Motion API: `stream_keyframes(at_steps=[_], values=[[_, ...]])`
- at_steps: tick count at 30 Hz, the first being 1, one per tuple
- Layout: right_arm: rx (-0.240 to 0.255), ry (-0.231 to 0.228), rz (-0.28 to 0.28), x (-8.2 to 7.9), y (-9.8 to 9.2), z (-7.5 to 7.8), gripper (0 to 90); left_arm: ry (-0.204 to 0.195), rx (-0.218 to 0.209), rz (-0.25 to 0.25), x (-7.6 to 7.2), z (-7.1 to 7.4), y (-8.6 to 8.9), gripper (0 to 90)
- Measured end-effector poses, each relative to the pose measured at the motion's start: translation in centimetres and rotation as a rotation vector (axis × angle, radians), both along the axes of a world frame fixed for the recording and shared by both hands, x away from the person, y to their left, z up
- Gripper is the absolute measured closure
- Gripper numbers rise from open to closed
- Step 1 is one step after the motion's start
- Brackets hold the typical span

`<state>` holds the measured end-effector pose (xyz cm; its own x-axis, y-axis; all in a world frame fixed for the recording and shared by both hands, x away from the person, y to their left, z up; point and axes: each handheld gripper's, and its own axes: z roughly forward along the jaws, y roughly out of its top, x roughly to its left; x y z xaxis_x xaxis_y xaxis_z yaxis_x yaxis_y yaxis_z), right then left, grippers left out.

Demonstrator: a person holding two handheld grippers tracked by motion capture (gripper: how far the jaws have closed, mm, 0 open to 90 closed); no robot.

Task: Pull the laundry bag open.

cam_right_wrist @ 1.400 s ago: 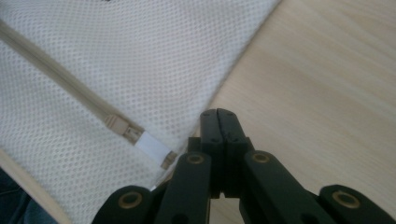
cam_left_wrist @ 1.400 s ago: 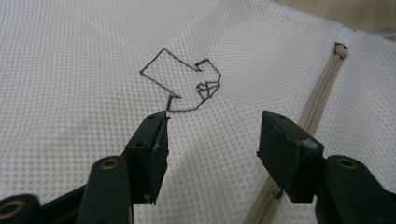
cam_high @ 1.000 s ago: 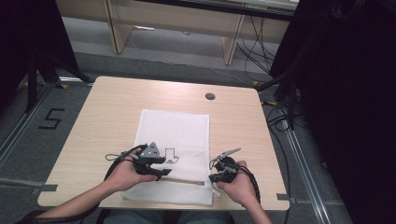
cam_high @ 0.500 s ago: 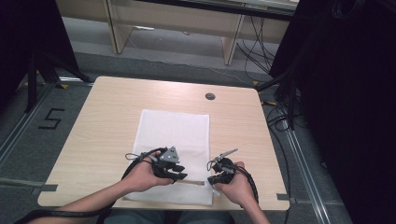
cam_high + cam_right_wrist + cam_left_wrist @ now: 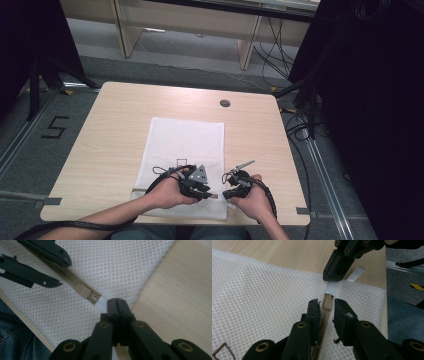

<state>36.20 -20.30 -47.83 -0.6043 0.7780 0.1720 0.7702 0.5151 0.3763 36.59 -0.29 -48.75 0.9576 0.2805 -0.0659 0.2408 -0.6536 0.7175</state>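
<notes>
Left tongs (image 5: 325,311) closing narrowly around zipper slider (image 5: 328,303), right tongs (image 5: 117,305) clamped on white tab (image 5: 331,287), mesh bag (image 5: 186,145)

Mesh bag (image 5: 186,145) lies on table (image 5: 115,125) (near edge); grommet (image 5: 225,103) behind.

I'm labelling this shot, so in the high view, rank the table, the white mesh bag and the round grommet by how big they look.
Largest to smallest:
1. table
2. white mesh bag
3. round grommet
</notes>
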Motion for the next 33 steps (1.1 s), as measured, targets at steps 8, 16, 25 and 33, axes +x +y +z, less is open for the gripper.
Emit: stream_keyframes(at_steps=[8, 16, 25, 33], values=[[0.025, -0.025, -0.01, 0.2, 0.1, 0.5, 90.0, 0.005, 0.015, -0.016, -0.3, -0.6, -0.6, 73.6], [0.002, 0.001, 0.023, 0.2, 0.6, -0.4, 90.0, 0.018, 0.016, 0.002, 0.0, -1.2, -0.8, 72.8], [0.018, 0.003, 0.009, 0.3, 0.4, -0.6, 90.0, -0.009, 0.048, -0.025, 0.1, -1.3, -1.5, 73.8], [0.023, 0.008, 0.0, 0.2, 0.4, -0.5, 90.0, -0.031, 0.064, -0.041, 0.2, -1.3, -1.8, 79.3]])
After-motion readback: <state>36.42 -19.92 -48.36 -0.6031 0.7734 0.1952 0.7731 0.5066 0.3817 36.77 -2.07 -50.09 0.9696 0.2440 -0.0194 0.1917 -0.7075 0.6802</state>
